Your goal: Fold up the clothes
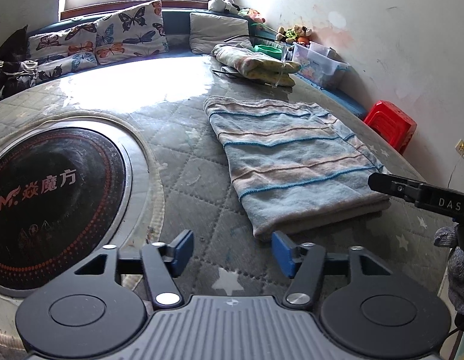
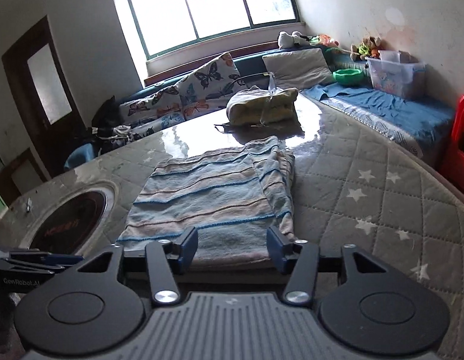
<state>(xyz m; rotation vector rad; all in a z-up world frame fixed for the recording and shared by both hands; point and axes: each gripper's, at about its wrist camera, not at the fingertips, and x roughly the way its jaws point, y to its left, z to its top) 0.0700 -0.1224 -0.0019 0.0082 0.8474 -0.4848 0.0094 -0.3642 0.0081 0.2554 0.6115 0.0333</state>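
Cloth: a striped garment point(image 1: 292, 162) in pale blue, beige and pink bands with thin blue and brown lines, folded into a rough rectangle of several layers
Cloth surface: mostly flat, soft and fuzzy; a narrower folded strip lies along its right side, plain in the right wrist view
Cloth place: on the quilted grey table cover point(image 1: 183, 162) with white stars, to the right of the round black cooktop point(image 1: 51, 207) set into the table
Left gripper point(image 1: 232, 253): fingers apart with blue pads, nothing between them, above bare cover just beside the cloth's near left corner
Right gripper point(image 2: 232, 249): fingers apart, empty, at the cloth's near edge, which shows between the pads; whether they touch it I cannot tell
Second bundle: a yellowish folded cloth point(image 1: 256, 63) lies farther back on the table, well apart from the striped one
Left wrist view only: the cooktop's red and white lettering up close, the right gripper's black finger entering from the right at the cloth's far corner, a gloved hand point(image 1: 455, 270) at the right edge, a wall socket
Right wrist view only: a dark wooden door point(image 2: 42, 96) on the left, the whole window, a blue cloth on the bench, the left gripper's black body at the lower left edge
Both views: butterfly cushions point(image 2: 201, 87), a clear box point(image 2: 394, 72), soft toys and a red stool point(image 1: 391, 124)
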